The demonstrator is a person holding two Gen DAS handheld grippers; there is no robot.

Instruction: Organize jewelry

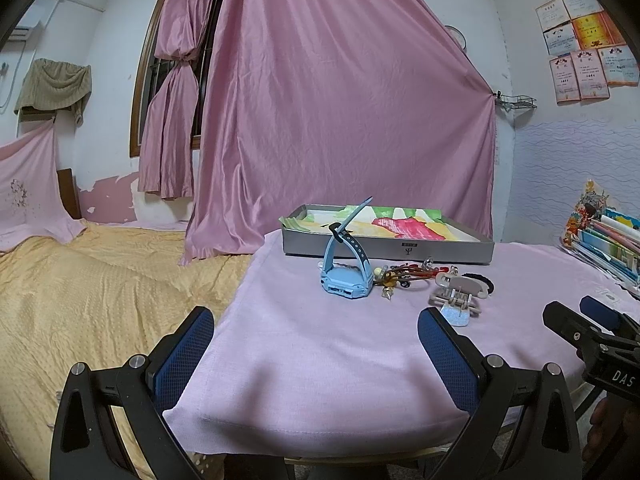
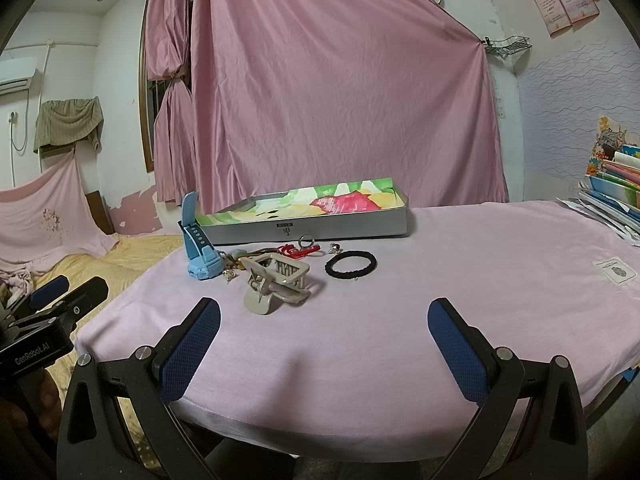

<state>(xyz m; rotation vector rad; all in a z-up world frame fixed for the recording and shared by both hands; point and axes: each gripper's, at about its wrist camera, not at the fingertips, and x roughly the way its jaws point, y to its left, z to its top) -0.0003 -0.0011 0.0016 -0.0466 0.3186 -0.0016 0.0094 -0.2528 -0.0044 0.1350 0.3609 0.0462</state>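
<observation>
A grey shallow box (image 1: pixel 384 249) (image 2: pixel 320 230) lined with colourful paper sits at the back of the pink-clothed table. In front of it lie a light blue watch (image 1: pixel 344 276) (image 2: pixel 200 258), a beige hair claw (image 1: pixel 460 290) (image 2: pixel 276 282), a black hair tie (image 2: pixel 351 266) (image 1: pixel 482 280), red cord jewelry (image 1: pixel 404 274) (image 2: pixel 298 251) and a small ring (image 2: pixel 307 241). My left gripper (image 1: pixel 316 354) is open and empty near the table's front edge. My right gripper (image 2: pixel 326 346) is open and empty, also short of the items.
A stack of books (image 1: pixel 604 244) (image 2: pixel 614 196) stands at the table's right edge. A small paper card (image 2: pixel 615 272) lies on the cloth at right. A bed with a yellow cover (image 1: pixel 80 292) lies to the left. Pink curtain (image 1: pixel 340 100) hangs behind.
</observation>
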